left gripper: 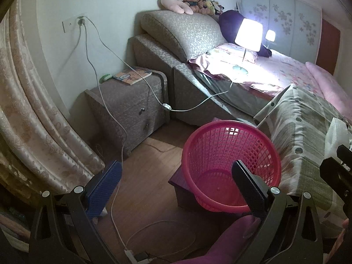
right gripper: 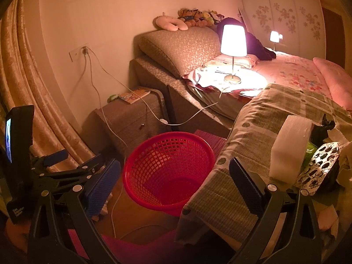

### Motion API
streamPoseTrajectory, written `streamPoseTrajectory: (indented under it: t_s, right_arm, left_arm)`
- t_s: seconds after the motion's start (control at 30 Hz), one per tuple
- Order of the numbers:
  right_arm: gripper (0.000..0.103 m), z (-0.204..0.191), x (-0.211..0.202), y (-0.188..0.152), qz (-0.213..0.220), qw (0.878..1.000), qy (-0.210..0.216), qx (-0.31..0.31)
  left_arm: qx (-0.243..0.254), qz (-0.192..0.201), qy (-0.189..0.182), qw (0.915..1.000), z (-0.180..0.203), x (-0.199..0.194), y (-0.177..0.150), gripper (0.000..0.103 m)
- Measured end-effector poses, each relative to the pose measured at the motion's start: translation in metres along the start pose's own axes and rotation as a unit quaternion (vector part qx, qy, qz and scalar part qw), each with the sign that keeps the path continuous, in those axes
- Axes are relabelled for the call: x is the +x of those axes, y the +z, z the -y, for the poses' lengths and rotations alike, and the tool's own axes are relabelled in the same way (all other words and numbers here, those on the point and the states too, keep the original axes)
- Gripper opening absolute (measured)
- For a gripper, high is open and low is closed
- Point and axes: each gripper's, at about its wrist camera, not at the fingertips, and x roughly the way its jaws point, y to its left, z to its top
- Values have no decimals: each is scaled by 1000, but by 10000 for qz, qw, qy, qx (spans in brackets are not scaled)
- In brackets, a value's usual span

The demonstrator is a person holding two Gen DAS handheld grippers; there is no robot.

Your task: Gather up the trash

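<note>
A red mesh plastic basket (left gripper: pixel 228 167) stands empty on the wooden floor beside a cloth-covered table (left gripper: pixel 308 136); it also shows in the right wrist view (right gripper: pixel 169 171). My left gripper (left gripper: pixel 176 189) is open and empty above the basket's left side. My right gripper (right gripper: pixel 173 187) is open and empty, over the basket and the table's near corner. On the table at right lie a white foam block (right gripper: pixel 290 145), a black-and-white patterned wrapper (right gripper: pixel 319 167) and other scraps. The left gripper (right gripper: pixel 83 169) shows at the left of the right wrist view.
A patterned nightstand (left gripper: pixel 132 110) with a book stands by the wall. A lit lamp (left gripper: pixel 248 35) sits on the bed (left gripper: pixel 286 74). White cables (left gripper: pixel 114 198) trail across the floor. Curtains (left gripper: pixel 33 110) hang at left.
</note>
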Motion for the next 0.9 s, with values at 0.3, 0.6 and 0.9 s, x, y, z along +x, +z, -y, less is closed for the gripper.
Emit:
streamPoseTrajectory:
  t_s: [0.3, 0.6, 0.9]
  right_arm:
    - [96, 0, 1, -1, -8, 10000, 8, 4]
    - [96, 0, 1, -1, -8, 10000, 8, 11]
    - [96, 1, 1, -1, -11, 10000, 9, 14]
  left_arm:
    - [-27, -32, 19, 10000, -3, 1, 0, 96]
    - [-24, -34, 14, 10000, -3, 1, 0, 96]
    - [-30, -41, 19, 10000, -4, 2, -1, 96]
